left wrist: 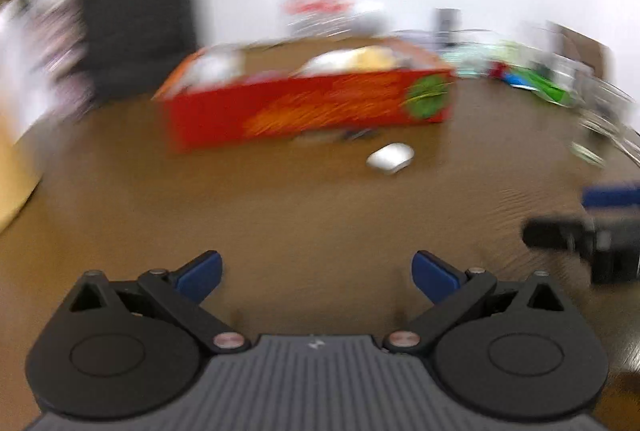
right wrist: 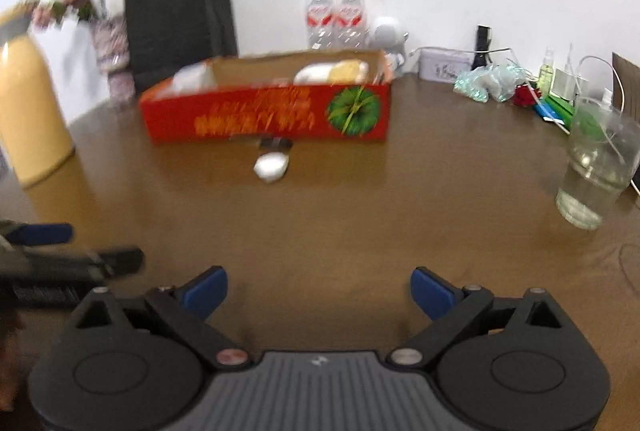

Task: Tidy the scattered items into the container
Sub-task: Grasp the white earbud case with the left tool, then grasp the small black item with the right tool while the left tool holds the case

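- Between the blue-padded fingers of the left gripper lies only bare brown worktop; they stand spread wide and grasp nothing.
- Likewise the right gripper: fingers released, nothing between them, hovering over the near part of the worktop. Each gripper shows at the edge of the other's view, so they are side by side.
- Ahead of both, a small white item lies on the worktop just in front of the red box, with a small dark item between it and the box wall, too blurred to name.
- The red box already holds some pale things; its top is open.
- Judging from this, the step in hand is the approach to the next scattered item, most likely the white one.
- The next move calls for carrying one gripper forward, lowering the spread fingers on either side of the white item, and pinching it without shoving it against the box.
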Demonstrator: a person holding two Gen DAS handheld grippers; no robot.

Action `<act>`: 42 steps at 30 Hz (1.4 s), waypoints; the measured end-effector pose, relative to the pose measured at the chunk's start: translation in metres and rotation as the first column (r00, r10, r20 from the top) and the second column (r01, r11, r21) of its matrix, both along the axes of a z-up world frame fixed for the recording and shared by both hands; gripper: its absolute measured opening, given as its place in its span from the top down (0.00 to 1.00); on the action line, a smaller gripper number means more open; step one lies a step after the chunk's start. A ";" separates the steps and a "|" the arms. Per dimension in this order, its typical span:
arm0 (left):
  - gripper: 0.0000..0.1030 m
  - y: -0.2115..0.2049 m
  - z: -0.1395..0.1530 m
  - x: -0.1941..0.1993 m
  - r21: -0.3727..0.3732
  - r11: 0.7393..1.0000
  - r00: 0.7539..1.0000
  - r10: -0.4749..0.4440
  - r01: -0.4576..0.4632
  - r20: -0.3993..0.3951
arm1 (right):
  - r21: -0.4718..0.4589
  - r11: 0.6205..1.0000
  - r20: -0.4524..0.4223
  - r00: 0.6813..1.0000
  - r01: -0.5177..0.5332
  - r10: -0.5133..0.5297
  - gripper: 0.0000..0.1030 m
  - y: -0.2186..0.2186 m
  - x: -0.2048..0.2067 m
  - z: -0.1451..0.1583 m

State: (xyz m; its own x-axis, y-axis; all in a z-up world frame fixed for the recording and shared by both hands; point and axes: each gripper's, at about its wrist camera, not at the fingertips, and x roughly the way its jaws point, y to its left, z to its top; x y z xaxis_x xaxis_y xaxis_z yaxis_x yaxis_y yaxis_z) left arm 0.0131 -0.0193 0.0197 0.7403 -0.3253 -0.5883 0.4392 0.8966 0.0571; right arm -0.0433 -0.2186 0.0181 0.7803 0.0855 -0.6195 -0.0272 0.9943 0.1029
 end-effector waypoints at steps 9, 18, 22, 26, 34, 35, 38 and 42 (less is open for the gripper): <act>0.53 -0.059 -0.009 0.089 -0.050 0.983 0.980 -0.180 0.176 -0.086 | 0.050 0.994 0.002 0.995 0.098 -0.098 0.11 -0.040 0.008 0.010; 0.73 -0.013 -0.011 0.094 -0.070 0.996 0.992 -0.057 0.049 -0.112 | 0.039 0.999 -0.024 0.999 0.027 -0.026 0.14 -0.027 0.035 0.001; 0.73 0.037 -0.005 0.091 -0.079 0.985 0.986 0.145 -0.151 -0.080 | 0.017 0.995 0.010 0.995 -0.095 0.095 0.19 -0.004 0.069 0.002; 0.73 0.074 -0.001 0.093 -0.118 0.945 0.952 0.300 -0.305 -0.061 | -0.015 0.978 0.016 0.978 -0.208 0.208 0.29 0.028 0.123 -0.006; 0.73 0.091 0.004 0.092 -0.113 0.934 0.940 0.339 -0.340 -0.027 | -0.064 0.984 -0.020 0.986 -0.166 0.165 0.51 0.071 0.186 -0.030; 0.73 0.090 0.004 0.091 -0.111 0.938 0.944 0.329 -0.330 -0.025 | -0.091 0.987 0.000 0.991 -0.134 0.135 0.57 0.075 0.184 -0.033; 0.72 0.083 0.004 0.088 -0.099 0.949 0.954 0.300 -0.299 -0.013 | -0.095 0.987 0.027 0.990 -0.132 0.135 0.79 0.081 0.180 -0.035; 0.72 0.076 0.000 0.087 -0.079 0.956 0.959 0.283 -0.283 -0.012 | -0.098 0.983 0.029 0.987 -0.153 0.156 0.90 0.081 0.179 -0.035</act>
State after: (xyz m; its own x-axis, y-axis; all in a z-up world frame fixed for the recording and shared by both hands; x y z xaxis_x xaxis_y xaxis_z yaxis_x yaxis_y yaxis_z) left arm 0.1003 0.0565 0.0193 0.8083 -0.1483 -0.5698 0.1674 0.9857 -0.0192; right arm 0.1355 -0.1381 -0.0170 0.7843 0.1487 -0.6023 -0.1834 0.9830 0.0039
